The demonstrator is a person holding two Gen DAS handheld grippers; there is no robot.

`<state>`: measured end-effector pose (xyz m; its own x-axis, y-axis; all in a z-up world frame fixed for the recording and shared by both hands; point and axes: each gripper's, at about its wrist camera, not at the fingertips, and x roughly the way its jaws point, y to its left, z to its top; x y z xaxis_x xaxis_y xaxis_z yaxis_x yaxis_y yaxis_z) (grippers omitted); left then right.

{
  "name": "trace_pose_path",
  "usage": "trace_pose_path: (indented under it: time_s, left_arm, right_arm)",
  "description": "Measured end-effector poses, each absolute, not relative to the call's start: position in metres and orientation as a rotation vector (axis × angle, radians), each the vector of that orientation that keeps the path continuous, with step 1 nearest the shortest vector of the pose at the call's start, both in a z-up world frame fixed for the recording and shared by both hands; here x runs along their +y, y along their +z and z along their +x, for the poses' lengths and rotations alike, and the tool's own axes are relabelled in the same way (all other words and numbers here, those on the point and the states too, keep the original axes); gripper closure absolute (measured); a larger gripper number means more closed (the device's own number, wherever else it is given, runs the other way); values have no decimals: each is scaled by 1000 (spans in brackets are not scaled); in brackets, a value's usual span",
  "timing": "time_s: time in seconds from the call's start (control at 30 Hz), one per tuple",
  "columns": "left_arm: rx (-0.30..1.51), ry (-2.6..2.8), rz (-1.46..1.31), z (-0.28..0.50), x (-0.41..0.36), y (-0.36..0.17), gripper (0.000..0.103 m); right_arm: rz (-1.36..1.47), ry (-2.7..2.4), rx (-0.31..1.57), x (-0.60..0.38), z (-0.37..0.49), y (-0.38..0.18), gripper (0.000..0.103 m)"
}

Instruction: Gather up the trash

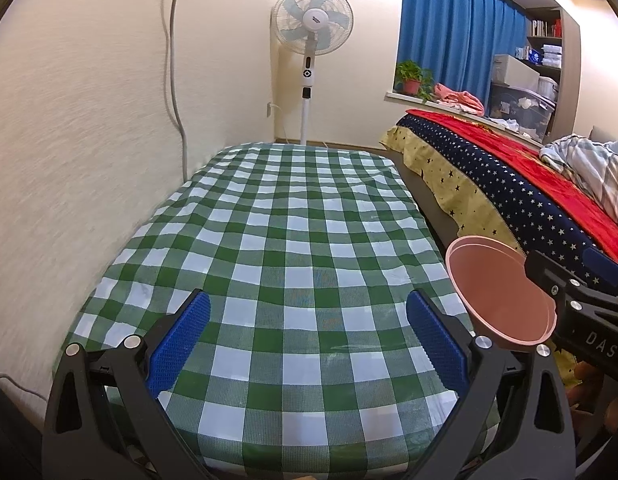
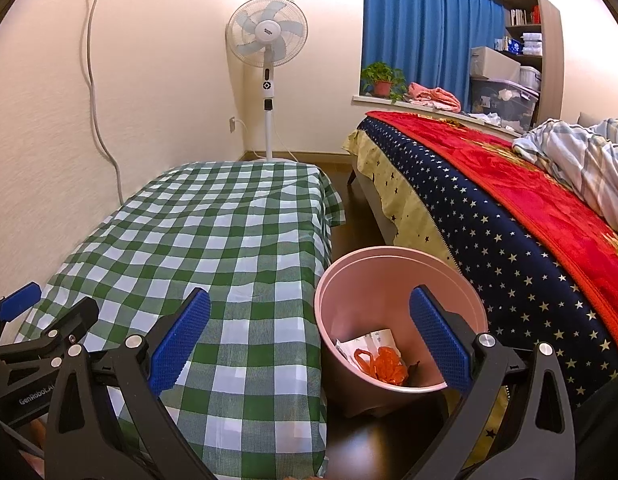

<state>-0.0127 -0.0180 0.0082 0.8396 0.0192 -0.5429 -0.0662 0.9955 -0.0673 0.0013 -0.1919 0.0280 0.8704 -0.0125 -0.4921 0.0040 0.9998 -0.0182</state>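
Observation:
A pink trash bin [image 2: 397, 280] stands on the floor between the checked table [image 2: 229, 232] and the bed. Inside it lie an orange plastic bag [image 2: 383, 364] and a white printed wrapper [image 2: 369, 340]. My right gripper [image 2: 309, 344] is open and empty, above the table's right edge and the bin. My left gripper [image 1: 309, 344] is open and empty above the near part of the table [image 1: 293, 220]. The bin's rim [image 1: 505, 292] shows at the right in the left wrist view, partly behind my right gripper's body. No loose trash shows on the table.
A standing fan [image 2: 267, 60] is at the far wall. A bed with a starred cover and red blanket [image 2: 509, 216] runs along the right. A wall borders the table on the left. A windowsill holds a potted plant [image 2: 383, 80].

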Motion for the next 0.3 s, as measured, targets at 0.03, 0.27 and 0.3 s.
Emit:
trace_pose_path:
  time_s: [0.03,0.27,0.3]
  left_arm:
    - [572,44,-83,-12,-17,9,8]
    - [583,72,-93,-10,-13,8,8]
    - [583,74,-93,-9,-13,8,8]
  right_arm:
    - [-16,-9,514,-192,1,28,5]
    - [-15,-11,520,-192,2,25,5]
    - [-15,-12,521,-192,3,24,5]
